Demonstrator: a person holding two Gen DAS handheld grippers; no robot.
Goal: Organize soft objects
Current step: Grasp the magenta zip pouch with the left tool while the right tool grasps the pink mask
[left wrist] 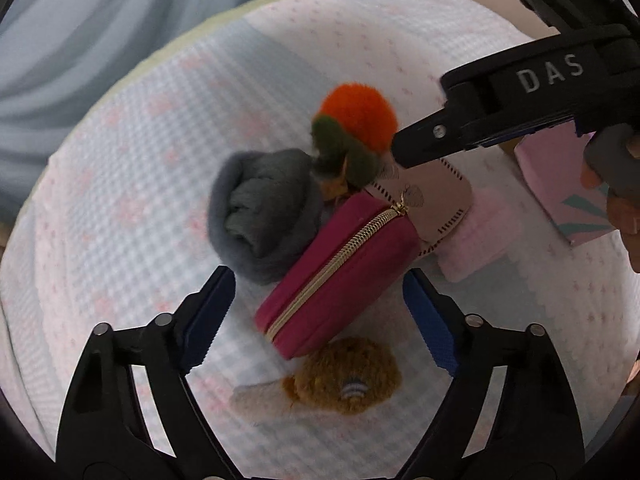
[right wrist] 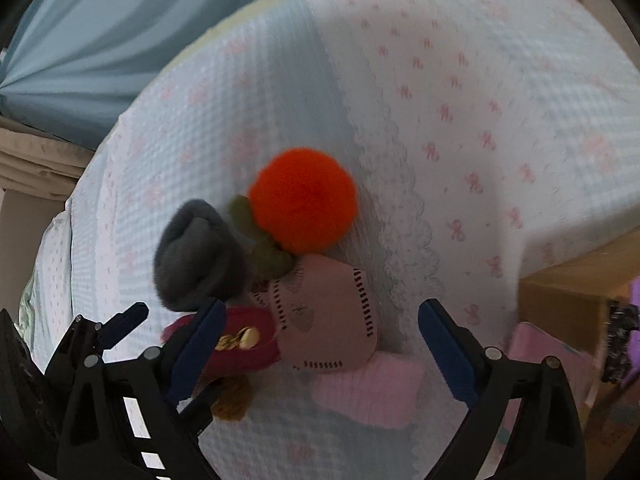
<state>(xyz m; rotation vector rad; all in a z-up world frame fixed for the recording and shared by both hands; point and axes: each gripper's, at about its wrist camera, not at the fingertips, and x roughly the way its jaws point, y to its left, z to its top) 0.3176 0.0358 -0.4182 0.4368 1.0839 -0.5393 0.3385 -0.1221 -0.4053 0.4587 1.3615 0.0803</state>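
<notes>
Soft items, unsorted: grey cloth roll [left wrist: 262, 212], orange plush [left wrist: 354, 120], red zip pouch [left wrist: 340, 272], pink pouch [right wrist: 324, 316] and brown teddy [left wrist: 348, 376] heaped on the bedspread [left wrist: 120, 160]; left gripper [left wrist: 316, 316] and right gripper [right wrist: 320, 344] hover open, holding nothing.

An orange pompom [right wrist: 303, 199] lies touching a grey sock roll [right wrist: 198, 258] and a pink pouch [right wrist: 328, 312] on the bedspread [right wrist: 460, 80].
</notes>
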